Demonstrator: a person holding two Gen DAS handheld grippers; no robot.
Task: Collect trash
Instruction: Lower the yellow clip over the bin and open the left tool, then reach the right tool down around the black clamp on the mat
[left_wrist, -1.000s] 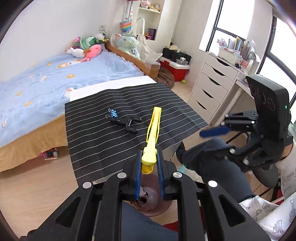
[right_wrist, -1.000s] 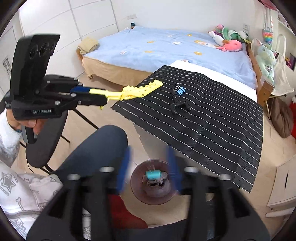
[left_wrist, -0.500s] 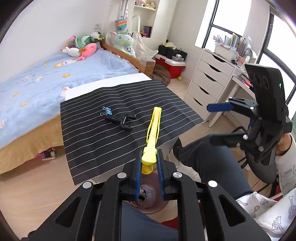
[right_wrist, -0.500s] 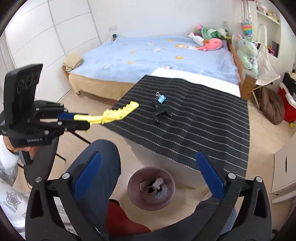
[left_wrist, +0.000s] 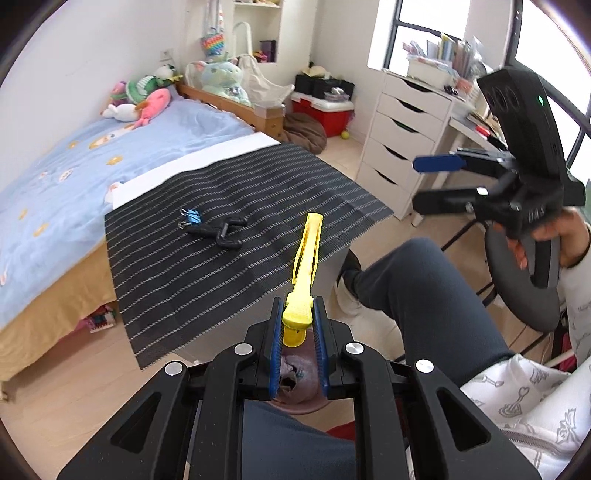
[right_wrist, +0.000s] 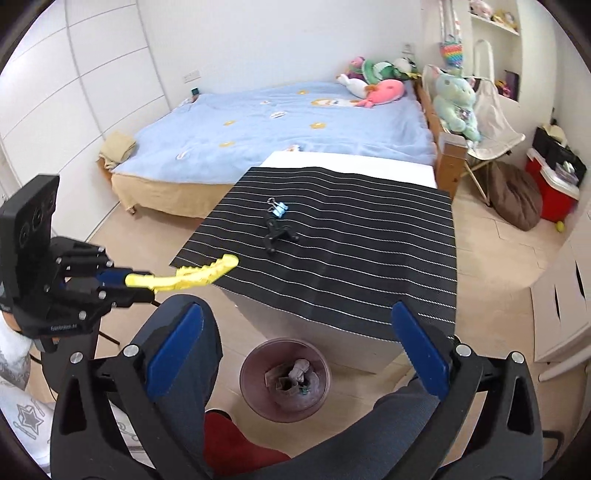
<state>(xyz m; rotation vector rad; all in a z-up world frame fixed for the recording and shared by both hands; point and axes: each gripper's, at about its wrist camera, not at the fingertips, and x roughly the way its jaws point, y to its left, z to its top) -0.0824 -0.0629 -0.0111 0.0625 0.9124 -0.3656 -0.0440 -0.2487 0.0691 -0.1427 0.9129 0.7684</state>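
Note:
My left gripper (left_wrist: 297, 325) is shut on a long yellow plastic clip (left_wrist: 305, 258) that sticks forward, held in the air near the table's front edge; it shows in the right wrist view (right_wrist: 184, 277) too. My right gripper (right_wrist: 295, 343) is open and empty, above a dark round trash bin (right_wrist: 251, 376) on the floor with crumpled scraps inside. A black Y-shaped piece (right_wrist: 279, 238) and a blue binder clip (right_wrist: 279, 209) lie on the striped black mat (right_wrist: 351, 240) on the table.
A bed with a blue cover (right_wrist: 277, 129) stands behind the table. White drawers (left_wrist: 399, 140) and a desk are on the right. The person's legs (left_wrist: 424, 295) and a chair (left_wrist: 524, 280) are beside the table. A red box (right_wrist: 550, 188) is on the floor.
My right gripper opened wide and drew back and up from the bin, where a scrap now lies. My left gripper with the yellow clip barely moved.

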